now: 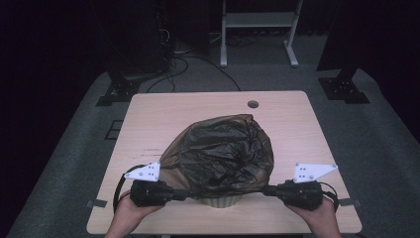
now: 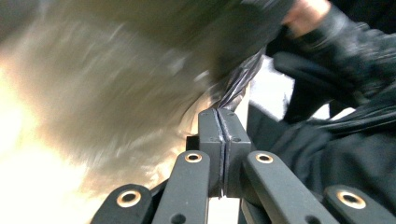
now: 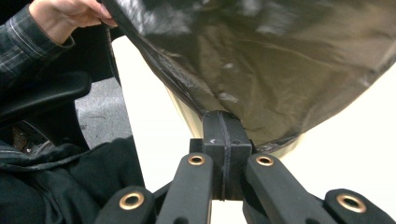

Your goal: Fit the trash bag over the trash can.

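thin brown plastic: in the high view the bag (image 1: 220,153) billows over a white bin (image 1: 218,201) at the table (image 1: 297,114) front edge, my left gripper (image 1: 184,194) and right gripper (image 1: 267,190) each pinching its rim at opposite sides. i can't tell what the bin holds; the bag hides its mouth. in the left gripper view my jaws are pressed together on a twisted bit of bag (image 2: 236,88); the film could tear there if i pull hard. in the right gripper view my jaws are clamped on the bag hem (image 3: 243,88) beside the bin wall; an uneven pull might tip the bin or slip the rim off.
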Available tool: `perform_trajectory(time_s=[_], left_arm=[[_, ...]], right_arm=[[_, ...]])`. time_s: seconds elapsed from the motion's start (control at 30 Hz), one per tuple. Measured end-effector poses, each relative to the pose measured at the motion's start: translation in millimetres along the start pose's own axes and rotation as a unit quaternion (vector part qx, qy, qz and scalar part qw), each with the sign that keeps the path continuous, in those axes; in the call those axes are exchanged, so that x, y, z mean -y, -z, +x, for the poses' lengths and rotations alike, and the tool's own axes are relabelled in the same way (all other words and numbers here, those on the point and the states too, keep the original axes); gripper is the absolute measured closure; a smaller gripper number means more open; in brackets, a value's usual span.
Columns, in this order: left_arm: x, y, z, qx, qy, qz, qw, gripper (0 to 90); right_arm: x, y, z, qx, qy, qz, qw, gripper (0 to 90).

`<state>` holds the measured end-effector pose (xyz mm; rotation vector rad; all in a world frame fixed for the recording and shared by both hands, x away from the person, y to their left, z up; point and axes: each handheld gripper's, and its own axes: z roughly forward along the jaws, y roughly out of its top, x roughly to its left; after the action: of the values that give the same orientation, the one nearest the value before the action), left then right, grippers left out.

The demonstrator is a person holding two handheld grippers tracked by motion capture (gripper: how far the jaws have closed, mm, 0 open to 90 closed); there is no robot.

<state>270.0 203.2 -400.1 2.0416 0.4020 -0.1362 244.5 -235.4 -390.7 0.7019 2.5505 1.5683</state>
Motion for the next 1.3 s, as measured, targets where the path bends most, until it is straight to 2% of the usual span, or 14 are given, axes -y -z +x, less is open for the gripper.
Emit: perform_trajectory(time_s=[0.1, 0.37, 0.43, 0.47, 0.57, 0.63, 0.77, 0.8, 0.9, 0.93, 0.97, 1.1, 1.13, 1.3], left_arm=[[6.7, -2.3, 6.4, 0.000, 0.009, 0.001, 1.0000, 89.0], [22.8, -20.4, 15.9, -0.029, 0.019, 0.056, 0.9978, 87.6], [24.9, -21.8, 16.2, -0.034, 0.021, 0.060, 0.9974, 81.7], [23.4, -16.8, 14.6, -0.023, 0.020, 0.053, 0.9981, 65.2], [18.5, -5.0, 9.7, -0.008, 0.014, 0.038, 0.9991, 54.9], [8.0, 19.0, -2.6, 0.008, -0.001, 0.005, 1.0000, 47.9], [-4.8, 41.3, -13.1, 0.002, -0.023, -0.016, 0.9996, 45.1], [-10.6, 48.4, -15.4, -0.012, -0.032, -0.023, 0.9992, 44.6], [-22.9, 58.2, -13.9, -0.046, -0.039, -0.034, 0.9976, 43.7], [-30.0, 61.4, -8.0, -0.071, -0.040, -0.043, 0.9957, 42.7], [-30.0, 61.4, -8.0, -0.071, -0.040, -0.043, 0.9957, 42.5], [-37.4, 59.8, 8.1, -0.096, -0.036, -0.056, 0.9932, 41.7], [-39.2, 57.2, 15.9, -0.103, -0.033, -0.053, 0.9927, 41.5], [-41.4, 51.8, 26.7, -0.106, -0.029, -0.058, 0.9922, 40.9]], right_arm=[[6.1, -2.9, -3.7, -0.005, -0.012, 0.004, 0.9999, 90.0], [32.7, -28.9, -11.2, -0.004, -0.035, 0.047, 0.9983, 90.0], [38.4, -33.6, -12.7, -0.001, -0.037, 0.057, 0.9977, 90.0], [40.8, -33.5, -12.7, -0.005, -0.034, 0.056, 0.9979, 76.8], [38.1, -26.5, -11.8, -0.005, -0.034, 0.040, 0.9986, 69.5], [28.1, -5.5, -9.0, -0.009, -0.026, 0.006, 0.9996, 66.2], [13.9, 14.3, -7.1, -0.007, -0.016, -0.032, 0.9993, 63.8], [0.7, 25.1, -8.1, -0.003, -0.010, -0.056, 0.9984, 61.4], [-13.5, 32.0, -10.9, 0.008, -0.006, -0.074, 0.9972, 59.1], [-31.9, 36.0, -15.7, 0.025, 0.007, -0.090, 0.9956, 56.9], [-31.9, 36.0, -15.7, 0.025, 0.007, -0.090, 0.9956, 56.9], [-70.2, 31.2, -36.2, 0.053, 0.012, -0.104, 0.9931, 56.2], [-86.7, 24.8, -49.3, 0.059, 0.009, -0.109, 0.9922, 56.2], [-110.6, 4.4, -73.0, 0.065, 0.005, -0.097, 0.9931, 56.4]])
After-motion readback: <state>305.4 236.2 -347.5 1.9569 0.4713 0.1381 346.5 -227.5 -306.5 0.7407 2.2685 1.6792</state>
